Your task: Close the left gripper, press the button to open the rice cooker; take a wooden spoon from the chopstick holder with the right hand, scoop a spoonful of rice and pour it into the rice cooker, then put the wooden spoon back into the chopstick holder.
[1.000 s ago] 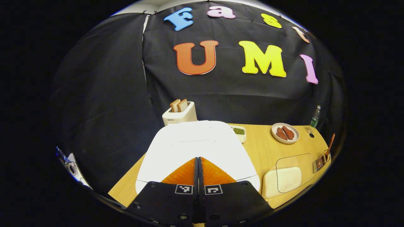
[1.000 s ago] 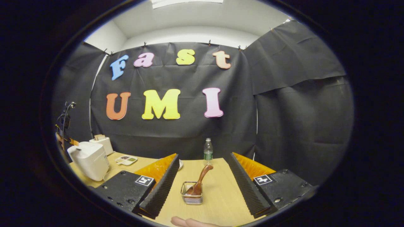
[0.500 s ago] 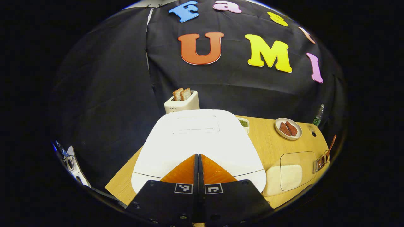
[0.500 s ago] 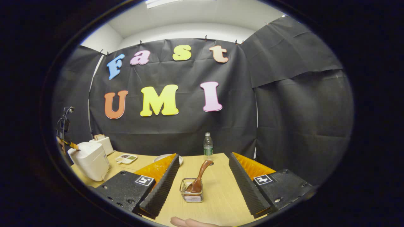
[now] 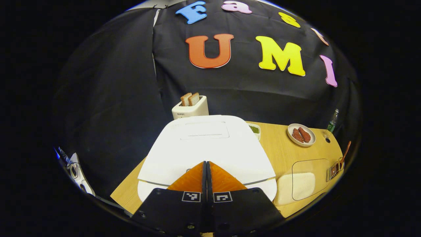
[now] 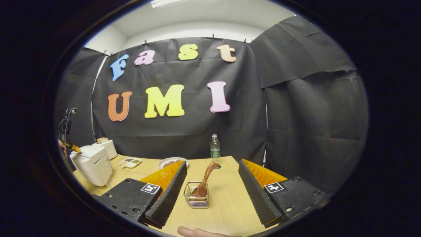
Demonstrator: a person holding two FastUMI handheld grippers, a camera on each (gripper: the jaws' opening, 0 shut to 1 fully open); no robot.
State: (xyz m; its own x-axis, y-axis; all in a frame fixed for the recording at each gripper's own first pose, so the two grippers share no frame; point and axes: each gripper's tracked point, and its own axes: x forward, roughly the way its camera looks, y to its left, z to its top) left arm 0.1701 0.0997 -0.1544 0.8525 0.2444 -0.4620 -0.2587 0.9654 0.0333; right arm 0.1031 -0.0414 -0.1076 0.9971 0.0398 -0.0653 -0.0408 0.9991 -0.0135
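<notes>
A: What encloses the booth?
B: Black cloth [image 6: 184, 131] hangs behind, clipped along its top edge, with another sheet [image 6: 312, 115] on the right side.
A: And above?
B: A white wall [image 6: 197, 29] and ceiling, with a bright light strip [image 6: 166, 2].
A: Furniture?
B: One pale wooden bench [image 6: 223, 204].

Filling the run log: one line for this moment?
left gripper shut over rice cooker | right gripper open before wooden spoon | chopstick holder
</notes>
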